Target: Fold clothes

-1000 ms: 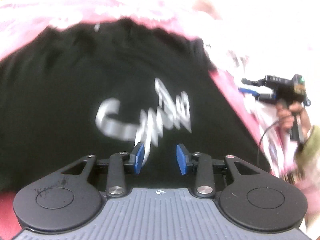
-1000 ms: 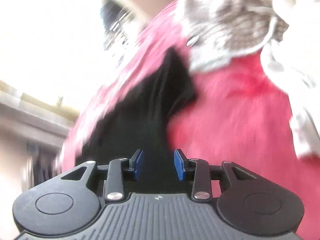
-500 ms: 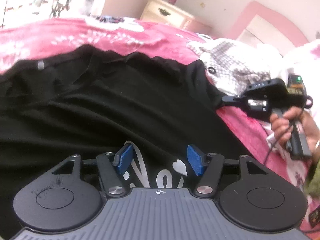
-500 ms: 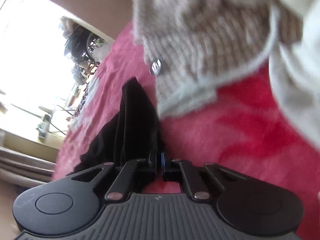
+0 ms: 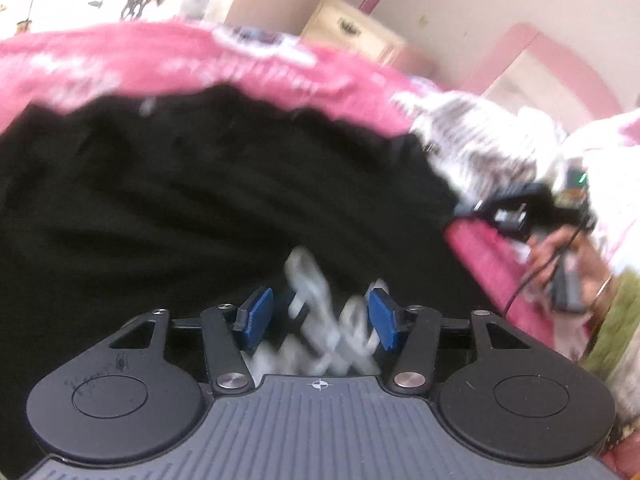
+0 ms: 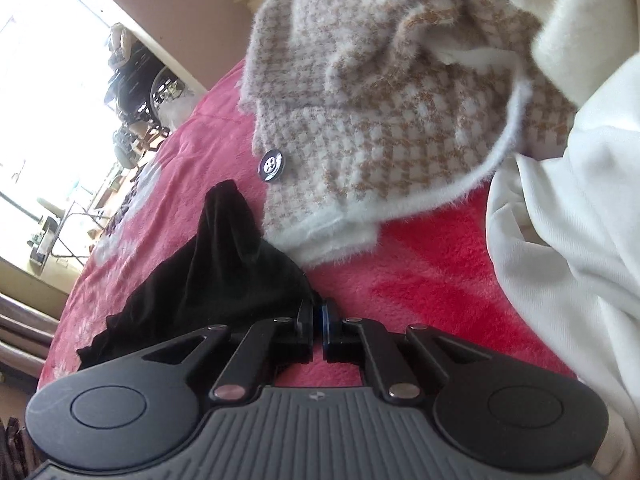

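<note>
A black T-shirt (image 5: 200,200) with a white print (image 5: 312,280) lies spread on a pink blanket (image 5: 160,56). My left gripper (image 5: 318,314) hovers over the print. Its blue pads (image 5: 256,316) stand apart and are closing, and they press on nothing. The left wrist view is motion-blurred. My right gripper (image 6: 319,314) is shut on the edge of the shirt's sleeve (image 6: 224,272), which rises from the blanket (image 6: 420,280) as a bunched peak. In the left wrist view the right gripper (image 5: 472,210) grips the shirt's right edge, with a hand (image 5: 560,248) on its handle.
A fuzzy beige-and-white houndstooth cardigan (image 6: 380,120) with a dark button (image 6: 272,164) lies just past the sleeve. White cloth (image 6: 560,240) is piled to its right. A cream dresser (image 5: 352,28) stands by the wall behind the bed. A bright window is at the left.
The right jaws closed on the shirt's sleeve and have since held still. The left jaws widened, and the left gripper shifted over the shirt, so more of the print shows between the pads.
</note>
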Demonstrator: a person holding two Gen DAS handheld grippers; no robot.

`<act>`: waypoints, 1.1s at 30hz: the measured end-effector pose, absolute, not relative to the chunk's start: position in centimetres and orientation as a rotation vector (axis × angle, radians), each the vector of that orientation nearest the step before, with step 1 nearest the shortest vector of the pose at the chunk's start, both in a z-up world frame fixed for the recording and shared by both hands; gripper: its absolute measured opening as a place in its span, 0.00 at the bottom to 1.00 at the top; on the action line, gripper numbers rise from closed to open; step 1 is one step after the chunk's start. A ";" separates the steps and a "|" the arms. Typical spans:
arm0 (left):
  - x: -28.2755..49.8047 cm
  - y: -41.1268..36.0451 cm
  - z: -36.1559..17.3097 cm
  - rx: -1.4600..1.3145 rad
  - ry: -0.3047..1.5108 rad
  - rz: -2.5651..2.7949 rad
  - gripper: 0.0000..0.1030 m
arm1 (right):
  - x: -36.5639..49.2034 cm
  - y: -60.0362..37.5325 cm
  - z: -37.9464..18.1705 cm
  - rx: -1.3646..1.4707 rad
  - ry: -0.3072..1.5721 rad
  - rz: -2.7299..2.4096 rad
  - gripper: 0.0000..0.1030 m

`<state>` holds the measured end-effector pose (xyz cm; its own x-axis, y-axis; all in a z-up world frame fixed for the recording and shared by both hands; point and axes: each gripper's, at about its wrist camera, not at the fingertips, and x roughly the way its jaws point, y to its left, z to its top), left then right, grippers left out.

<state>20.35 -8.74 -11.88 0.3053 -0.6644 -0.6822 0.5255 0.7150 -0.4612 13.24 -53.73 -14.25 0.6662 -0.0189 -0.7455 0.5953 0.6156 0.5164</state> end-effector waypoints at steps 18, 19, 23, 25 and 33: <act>7.7 5.9 -12.8 -0.238 1.438 -0.841 0.53 | -2.7 -48.1 -10.3 0.726 1.105 -0.189 0.41; 6.8 6.5 -13.0 -0.249 1.457 -0.825 0.53 | -3.6 -48.0 -10.6 0.736 1.108 -0.190 0.41; 3.1 7.8 -13.0 -0.217 1.484 -0.786 0.52 | -6.4 -47.9 -11.8 0.797 1.114 -0.182 0.41; 1.3 8.2 -13.2 -0.210 1.491 -0.780 0.52 | -7.3 -47.8 -12.1 0.822 1.116 -0.157 0.41; -3.4 8.8 -14.8 -0.205 1.531 -0.746 0.51 | -10.7 -46.5 -12.2 0.872 1.118 -0.102 0.41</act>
